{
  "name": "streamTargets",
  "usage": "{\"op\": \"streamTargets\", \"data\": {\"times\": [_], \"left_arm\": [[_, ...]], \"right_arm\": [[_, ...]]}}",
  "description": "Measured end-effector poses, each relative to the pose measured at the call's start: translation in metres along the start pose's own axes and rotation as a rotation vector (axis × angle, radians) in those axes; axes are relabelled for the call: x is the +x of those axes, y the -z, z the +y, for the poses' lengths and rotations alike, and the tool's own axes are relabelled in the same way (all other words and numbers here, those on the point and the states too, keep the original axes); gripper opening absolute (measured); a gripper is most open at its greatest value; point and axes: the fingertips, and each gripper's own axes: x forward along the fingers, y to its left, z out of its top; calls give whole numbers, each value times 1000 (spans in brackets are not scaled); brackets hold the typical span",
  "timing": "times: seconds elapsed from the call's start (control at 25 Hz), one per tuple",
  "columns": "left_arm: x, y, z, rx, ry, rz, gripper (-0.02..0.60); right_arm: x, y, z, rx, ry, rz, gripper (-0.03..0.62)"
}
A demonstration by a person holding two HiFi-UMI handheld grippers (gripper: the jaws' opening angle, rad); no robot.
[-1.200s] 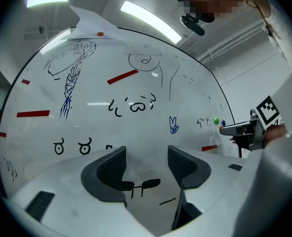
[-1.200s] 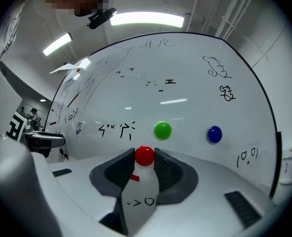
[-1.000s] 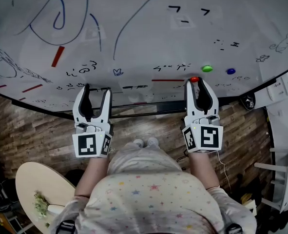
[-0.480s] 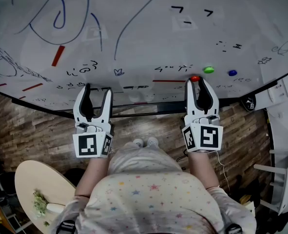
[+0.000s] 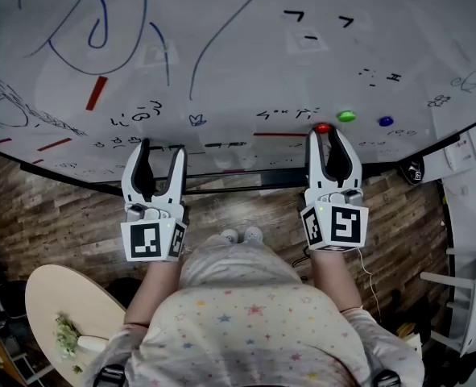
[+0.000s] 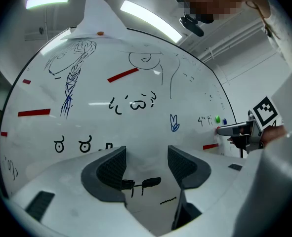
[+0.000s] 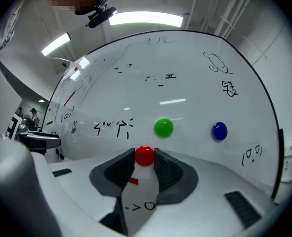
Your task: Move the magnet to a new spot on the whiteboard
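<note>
Past second, almost nothing moved. Your right gripper (image 7: 145,159) stays low on whiteboard (image 7: 195,83), jaws pinching red magnet (image 7: 145,155). Magnet unmoved, down-left of green magnet (image 7: 163,127). Grasp looks set, relocation not begun. Your left gripper (image 6: 146,158): jaws spread, empty. Magnet is round dome, no long axis, face pointing off board toward you.

The whiteboard (image 5: 246,63) is white, scrawled with blue and black lines and short red bars. On it sit a glossy red magnet (image 7: 145,155), a green magnet (image 7: 163,127) and a blue magnet (image 7: 219,130). Below the whiteboard, the left gripper (image 5: 159,146) and right gripper (image 5: 324,135) are white with dark grey pads and black-and-white square markers. The floor (image 5: 52,216) is brown planking, and the shirt (image 5: 246,321) is pale with pastel stars.
</note>
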Motion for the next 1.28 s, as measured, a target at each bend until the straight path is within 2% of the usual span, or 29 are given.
{"op": "streamTargets", "data": {"times": [1.28], "left_arm": [[1,0,0,14,3,-5,247]], "right_arm": [[3,0,-1,-21,23,9,123]]}}
